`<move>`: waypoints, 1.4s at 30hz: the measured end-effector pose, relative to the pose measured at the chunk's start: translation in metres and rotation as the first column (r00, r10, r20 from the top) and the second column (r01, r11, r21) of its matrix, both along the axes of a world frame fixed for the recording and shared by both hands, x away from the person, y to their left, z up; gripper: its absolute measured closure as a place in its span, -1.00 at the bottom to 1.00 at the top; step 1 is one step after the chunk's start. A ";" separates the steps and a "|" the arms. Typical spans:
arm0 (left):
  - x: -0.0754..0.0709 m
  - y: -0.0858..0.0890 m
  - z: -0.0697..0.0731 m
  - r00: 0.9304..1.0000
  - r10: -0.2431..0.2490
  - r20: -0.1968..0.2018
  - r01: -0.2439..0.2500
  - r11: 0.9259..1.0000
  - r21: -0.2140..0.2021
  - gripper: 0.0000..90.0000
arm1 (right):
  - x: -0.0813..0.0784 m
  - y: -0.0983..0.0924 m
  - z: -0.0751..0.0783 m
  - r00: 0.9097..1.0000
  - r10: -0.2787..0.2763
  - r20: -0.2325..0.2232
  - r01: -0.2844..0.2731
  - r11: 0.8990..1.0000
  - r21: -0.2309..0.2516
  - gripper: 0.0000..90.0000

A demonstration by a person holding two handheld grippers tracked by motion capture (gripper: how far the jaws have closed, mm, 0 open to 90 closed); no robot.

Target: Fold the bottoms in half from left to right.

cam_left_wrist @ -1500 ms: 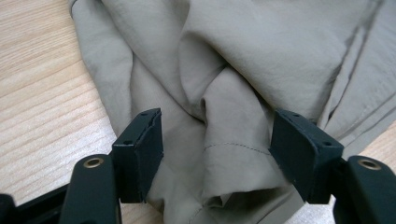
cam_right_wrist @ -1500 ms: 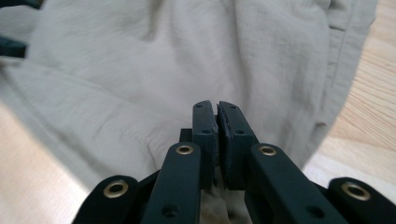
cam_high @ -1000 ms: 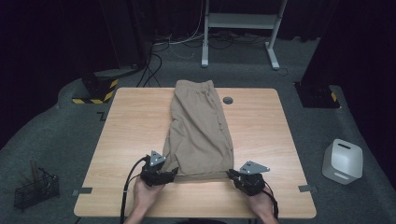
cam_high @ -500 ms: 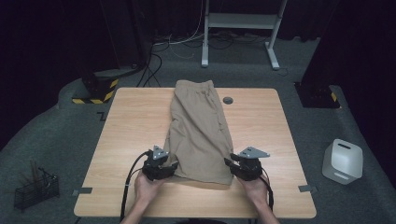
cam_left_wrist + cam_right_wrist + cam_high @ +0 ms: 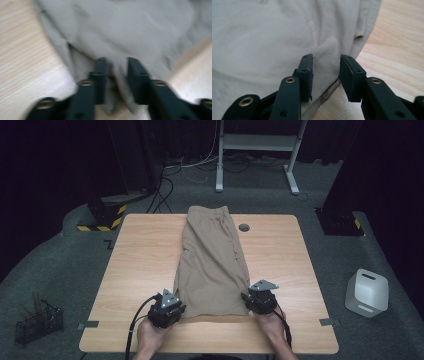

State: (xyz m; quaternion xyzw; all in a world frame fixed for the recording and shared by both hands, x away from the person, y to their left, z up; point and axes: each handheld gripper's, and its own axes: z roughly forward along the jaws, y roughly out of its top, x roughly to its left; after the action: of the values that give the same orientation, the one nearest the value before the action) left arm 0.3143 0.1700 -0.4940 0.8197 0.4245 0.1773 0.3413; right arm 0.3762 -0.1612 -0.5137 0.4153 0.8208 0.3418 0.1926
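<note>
Shorts on a wooden table, a gripper at each near corner.

High view: khaki shorts (image 5: 214,262) lie lengthwise on the wooden table (image 5: 135,255) over grey carpet, waistband far; left gripper (image 5: 166,307) and right gripper (image 5: 260,297) sit at the near hem; a white container (image 5: 367,292) stands right, a wire basket (image 5: 37,322) left. Left gripper view, blurred: jaws have just been closing, apart, a fabric fold between them. Right gripper view: jaws apart, hem fold between, untouched.
</note>
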 end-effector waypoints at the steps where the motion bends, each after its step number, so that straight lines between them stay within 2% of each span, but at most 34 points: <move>1: 0.003 0.004 0.002 1.000 0.022 0.003 -0.022 0.999 -0.023 0.48 | 0.000 0.000 0.000 1.000 0.000 0.000 0.000 1.000 0.000 0.39; 4: 0.016 0.012 0.007 0.997 0.078 -0.005 -0.079 0.995 -0.061 0.10 | 0.003 -0.001 0.009 1.000 -0.010 0.025 0.009 0.999 0.040 0.35; 6: 0.029 0.015 0.007 0.994 0.108 -0.011 -0.109 0.992 -0.070 0.02 | 0.008 -0.001 0.015 0.999 -0.024 0.036 0.022 0.998 0.064 0.32; 7: 0.038 0.016 0.006 0.992 0.126 -0.027 -0.128 0.989 -0.080 -0.01 | 0.016 0.000 0.018 0.998 -0.044 0.040 0.041 0.996 0.083 0.32; 9: 0.055 0.017 0.002 0.986 0.157 -0.058 -0.162 0.982 -0.100 -0.01 | 0.021 0.001 0.019 0.998 -0.049 0.038 0.046 0.995 0.083 0.32; 10: 0.063 0.017 0.000 0.983 0.170 -0.071 -0.177 0.980 -0.096 -0.01 | 0.026 0.002 0.018 0.998 -0.057 0.031 0.055 0.995 0.085 0.32; 12: 0.077 0.015 -0.005 0.980 0.186 -0.071 -0.191 0.978 -0.083 0.01 | 0.034 0.004 0.017 0.997 -0.069 0.019 0.067 0.994 0.082 0.37; 14: 0.090 0.014 -0.010 0.976 0.193 -0.104 -0.203 0.975 -0.091 0.04 | 0.040 0.007 0.014 0.998 -0.063 0.006 0.062 0.995 0.072 0.45; 16: 0.098 0.012 -0.013 0.978 0.189 -0.088 -0.197 0.976 -0.089 0.13 | 0.044 0.009 0.011 0.999 -0.047 -0.010 0.048 0.997 0.056 0.59; 17: 0.101 0.013 -0.014 0.978 0.183 -0.099 -0.193 0.975 -0.107 0.27 | 0.046 0.010 0.009 0.999 -0.041 -0.020 0.042 0.998 0.049 0.69; 18: 0.103 0.013 -0.015 0.978 0.175 -0.113 -0.187 0.977 -0.105 0.42 | 0.046 0.011 0.007 0.999 -0.035 -0.024 0.036 0.998 0.044 0.80; 19: 0.104 0.012 -0.016 0.980 0.164 -0.116 -0.175 0.980 -0.092 0.53 | 0.046 0.011 0.006 0.999 -0.034 -0.028 0.035 0.999 0.041 0.88; 20: 0.105 0.012 -0.016 0.981 0.158 -0.111 -0.167 0.983 -0.075 0.73 | 0.046 0.011 0.006 0.999 -0.028 -0.027 0.029 0.999 0.040 0.96; 22: 0.103 0.011 -0.011 0.985 0.143 -0.099 -0.148 0.988 -0.044 0.98 | 0.045 0.009 0.008 1.000 -0.023 -0.017 0.023 0.999 0.043 0.98; 25: 0.096 0.013 0.000 0.988 0.131 -0.077 -0.132 0.991 -0.012 1.00 | 0.041 0.001 0.015 1.000 -0.023 0.007 0.023 0.998 0.053 0.99; 27: 0.087 0.016 0.005 0.990 0.118 -0.074 -0.121 0.992 -0.039 1.00 | 0.037 -0.004 0.018 1.000 -0.010 0.012 0.010 0.998 0.060 0.99; 30: 0.072 0.015 0.002 0.991 0.107 -0.076 -0.109 0.994 -0.020 1.00 | 0.028 -0.004 0.014 1.000 0.017 -0.009 -0.017 0.999 0.035 0.98; 32: 0.066 0.019 0.000 0.990 0.117 -0.079 -0.120 0.992 -0.031 0.91 | 0.025 -0.004 0.010 0.999 0.031 -0.023 -0.031 0.999 0.021 0.86; 33: 0.066 0.021 0.000 0.990 0.120 -0.077 -0.123 0.991 -0.045 0.72 | 0.024 -0.005 0.009 0.999 0.028 -0.024 -0.027 0.999 0.025 0.76; 35: 0.071 0.024 0.003 0.987 0.140 -0.072 -0.145 0.987 -0.073 0.37 | 0.024 -0.009 0.013 1.000 0.010 -0.020 -0.009 0.998 0.067 0.59; 38: 0.082 0.019 0.006 0.988 0.149 -0.049 -0.153 0.984 -0.089 0.10 | 0.030 -0.009 0.021 1.000 -0.025 0.003 0.024 0.994 0.105 0.40; 40: 0.095 0.013 0.001 0.985 0.161 -0.057 -0.166 0.981 -0.101 0.10 | 0.035 -0.004 0.024 0.999 -0.036 0.007 0.035 0.992 0.123 0.38; 42: 0.105 0.010 -0.005 0.981 0.179 -0.078 -0.187 0.977 -0.107 0.19 | 0.046 0.004 0.022 0.999 -0.041 -0.014 0.042 0.992 0.123 0.41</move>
State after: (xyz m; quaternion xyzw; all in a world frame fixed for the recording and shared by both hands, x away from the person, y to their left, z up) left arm 0.4188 0.1802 -0.4992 0.7619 0.5188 0.1556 0.3552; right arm 0.4220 -0.1572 -0.4912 0.4454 0.7904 0.3852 0.1690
